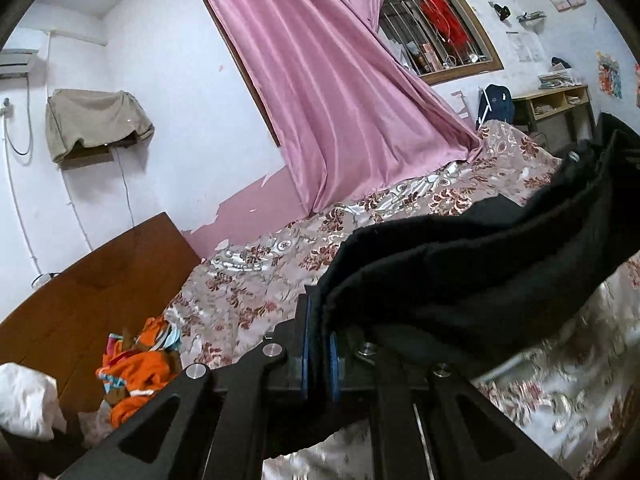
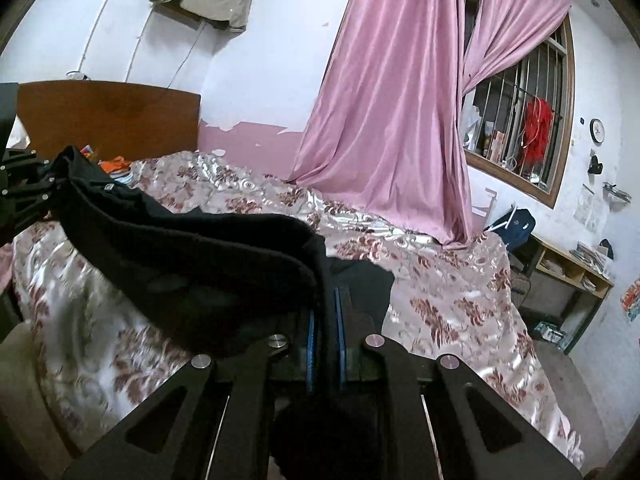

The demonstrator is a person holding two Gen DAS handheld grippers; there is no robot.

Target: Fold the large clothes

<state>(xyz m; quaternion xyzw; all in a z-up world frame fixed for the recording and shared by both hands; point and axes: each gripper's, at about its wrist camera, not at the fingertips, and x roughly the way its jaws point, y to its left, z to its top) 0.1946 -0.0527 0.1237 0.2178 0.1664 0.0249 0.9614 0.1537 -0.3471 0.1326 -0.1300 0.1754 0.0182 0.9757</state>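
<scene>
A black garment (image 1: 460,264) hangs stretched between my two grippers, above a bed with a floral satin cover (image 1: 256,276). My left gripper (image 1: 320,344) is shut on one end of the garment, between blue pads. My right gripper (image 2: 326,320) is shut on the other end (image 2: 192,256). In the left wrist view the right gripper (image 1: 600,152) shows at the far right, holding the cloth. In the right wrist view the left gripper (image 2: 24,188) shows at the far left. The garment sags in folds between them.
A wooden headboard (image 1: 80,300) stands at the bed's head, with orange clothes (image 1: 140,364) and a white cloth (image 1: 24,396) beside it. A pink curtain (image 2: 384,112) hangs onto the bed by a barred window (image 2: 520,120). A shelf desk (image 2: 572,268) stands by the wall.
</scene>
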